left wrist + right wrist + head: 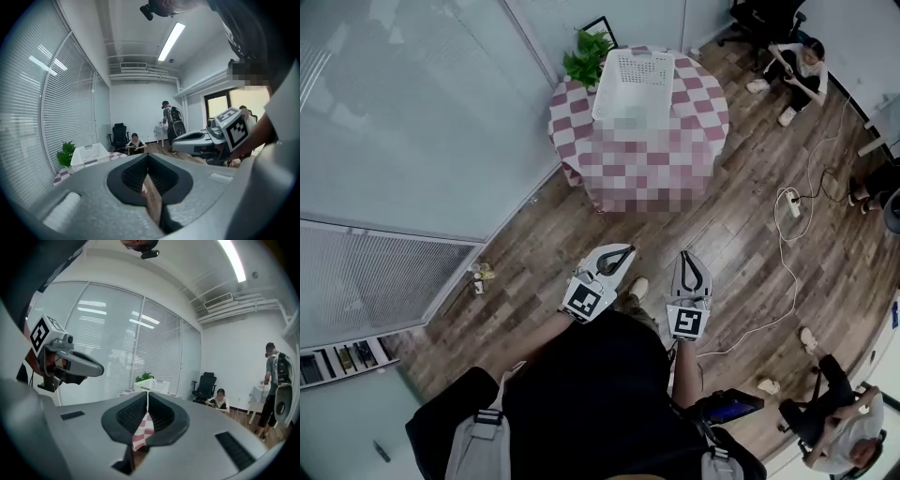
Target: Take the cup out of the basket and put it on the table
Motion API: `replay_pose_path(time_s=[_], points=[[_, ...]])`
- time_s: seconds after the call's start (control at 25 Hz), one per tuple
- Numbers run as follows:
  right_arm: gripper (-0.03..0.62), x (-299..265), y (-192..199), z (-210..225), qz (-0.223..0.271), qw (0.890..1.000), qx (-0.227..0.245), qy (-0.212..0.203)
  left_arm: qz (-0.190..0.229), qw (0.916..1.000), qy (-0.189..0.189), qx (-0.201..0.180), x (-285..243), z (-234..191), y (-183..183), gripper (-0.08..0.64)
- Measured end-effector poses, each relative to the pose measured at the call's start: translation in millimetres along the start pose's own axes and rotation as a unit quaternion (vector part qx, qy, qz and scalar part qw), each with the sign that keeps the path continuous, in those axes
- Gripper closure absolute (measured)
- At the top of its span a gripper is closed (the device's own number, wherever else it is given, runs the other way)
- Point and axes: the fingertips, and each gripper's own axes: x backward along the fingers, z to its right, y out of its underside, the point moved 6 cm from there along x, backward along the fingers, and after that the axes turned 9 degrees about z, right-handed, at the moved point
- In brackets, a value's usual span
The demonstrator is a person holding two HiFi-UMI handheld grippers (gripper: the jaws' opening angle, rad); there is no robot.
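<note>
The white plastic basket [634,86] stands on a round table with a red-and-white checked cloth [572,114], far ahead of me across the wooden floor. No cup shows in any view; the basket's inside is too small to read. My left gripper [623,251] and right gripper [687,255] are held side by side in front of my body, well short of the table. Both point toward it with jaws closed tip to tip and nothing between them. The basket [89,154] appears at left in the left gripper view and straight over the right gripper [148,392] as basket [152,385].
A potted plant [586,58] stands behind the table against a glass wall with blinds. A person sits on the floor [797,70] at the back right, and another [839,422] at the lower right. A power strip with cable [792,202] lies on the floor at right.
</note>
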Motion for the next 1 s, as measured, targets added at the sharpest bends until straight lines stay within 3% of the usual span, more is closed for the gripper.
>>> replay_pose_path(time_s=[0.36, 0.6, 0.8, 1.0], points=[[0.578, -49.2, 16.0, 44.3, -0.016, 1.000, 0.011, -0.024, 0.005, 0.9997, -0.004, 0.022, -62.4, -24.9, 9.5, 0.555], [0.578, -120.6, 17.3, 71.7, -0.027, 0.997, 0.039, -0.053, 0.020, 0.9989, -0.008, 0.041, -124.7, -82.4, 26.7, 0.555], [0.578, -179.1, -0.9, 116.6, -0.051, 0.989, 0.085, -0.109, 0.057, 0.9934, -0.033, 0.093, -191.5, -126.9, 22.1, 0.555], [0.578, -245.1, -3.9, 134.5, -0.065, 0.975, 0.127, -0.172, 0.070, 0.9929, -0.061, 0.075, -223.6, -181.8, 19.9, 0.555]])
